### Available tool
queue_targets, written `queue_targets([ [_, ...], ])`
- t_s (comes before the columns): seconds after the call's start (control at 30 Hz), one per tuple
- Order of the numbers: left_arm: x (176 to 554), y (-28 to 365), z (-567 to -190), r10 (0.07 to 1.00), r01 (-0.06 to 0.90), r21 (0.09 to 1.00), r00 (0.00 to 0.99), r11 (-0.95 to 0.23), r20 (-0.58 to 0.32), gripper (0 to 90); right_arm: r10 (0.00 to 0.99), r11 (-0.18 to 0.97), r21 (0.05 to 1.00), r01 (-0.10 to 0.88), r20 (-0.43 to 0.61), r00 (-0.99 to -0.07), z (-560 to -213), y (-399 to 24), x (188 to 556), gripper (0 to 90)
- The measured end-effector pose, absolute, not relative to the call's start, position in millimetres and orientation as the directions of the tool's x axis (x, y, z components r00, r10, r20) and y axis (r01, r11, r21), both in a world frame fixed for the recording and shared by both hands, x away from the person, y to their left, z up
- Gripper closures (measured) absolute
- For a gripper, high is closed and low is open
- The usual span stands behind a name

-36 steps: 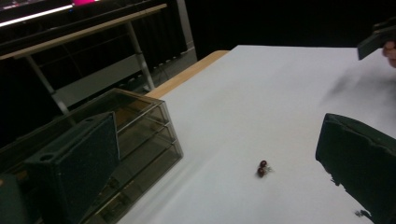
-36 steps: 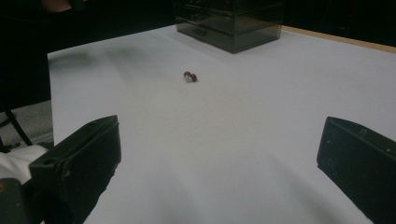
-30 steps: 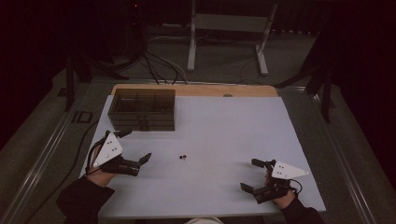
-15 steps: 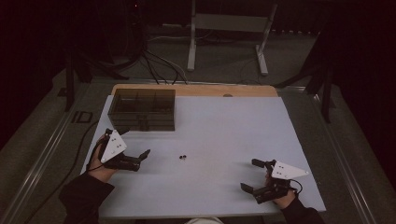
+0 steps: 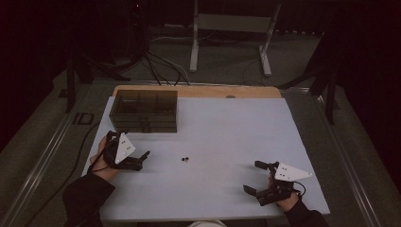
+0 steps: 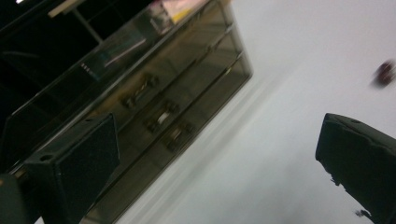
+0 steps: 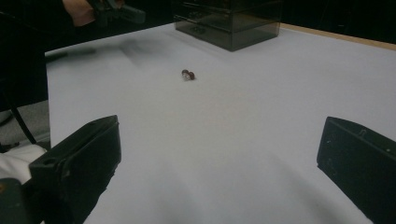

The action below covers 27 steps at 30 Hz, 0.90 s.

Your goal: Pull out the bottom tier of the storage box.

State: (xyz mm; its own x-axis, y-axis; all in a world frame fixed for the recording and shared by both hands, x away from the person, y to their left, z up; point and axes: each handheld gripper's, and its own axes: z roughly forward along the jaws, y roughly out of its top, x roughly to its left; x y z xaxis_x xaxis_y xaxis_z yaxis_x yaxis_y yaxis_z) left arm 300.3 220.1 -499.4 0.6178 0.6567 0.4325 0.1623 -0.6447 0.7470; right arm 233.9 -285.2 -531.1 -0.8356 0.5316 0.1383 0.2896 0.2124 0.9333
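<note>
Two small dark red beads (image 5: 185, 159) lie together near the middle of the white table (image 5: 227, 127). My left gripper (image 5: 142, 160) is left of them, a short way off, open and holding nothing. In the left gripper view, its jaws (image 6: 215, 154) stand wide apart. That tilted, blurred view faces the smoky drawer box (image 6: 163, 107), with the beads (image 6: 385, 73) at the right edge. My right gripper (image 5: 252, 176) rests near the front right, open and holding nothing. The right gripper view has its jaws (image 7: 217, 154) spread and the beads (image 7: 188, 74) ahead.
The dark translucent drawer box (image 5: 144, 111) stands at the table's back left, also in the right gripper view (image 7: 229, 23). A wooden strip (image 5: 198, 91) runs along the far edge. Cables (image 5: 161, 71) and a metal stand (image 5: 227, 38) are on the floor beyond.
My left gripper has moved a little away from the front edge and turned; its view is blurred. The right gripper and the beads have not moved.
</note>
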Motion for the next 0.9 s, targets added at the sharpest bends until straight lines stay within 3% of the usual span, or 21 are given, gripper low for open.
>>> queue_targets([
  [0.47, 310, 210, -512, 0.564, 0.199, 0.563, 0.562, -0.802, 0.605, 0.9, 0.530, 0.215, 0.927, 0.307, 0.154, -0.834, -532, -284, 235, 0.0],
  [0.9, 315, 197, -514, 0.457, 0.192, 0.428, 0.553, -0.883, 0.696, 5.1, 0.535, 0.204, 0.930, 0.307, 0.157, -0.830, -531, -285, 235, 0.0],
])
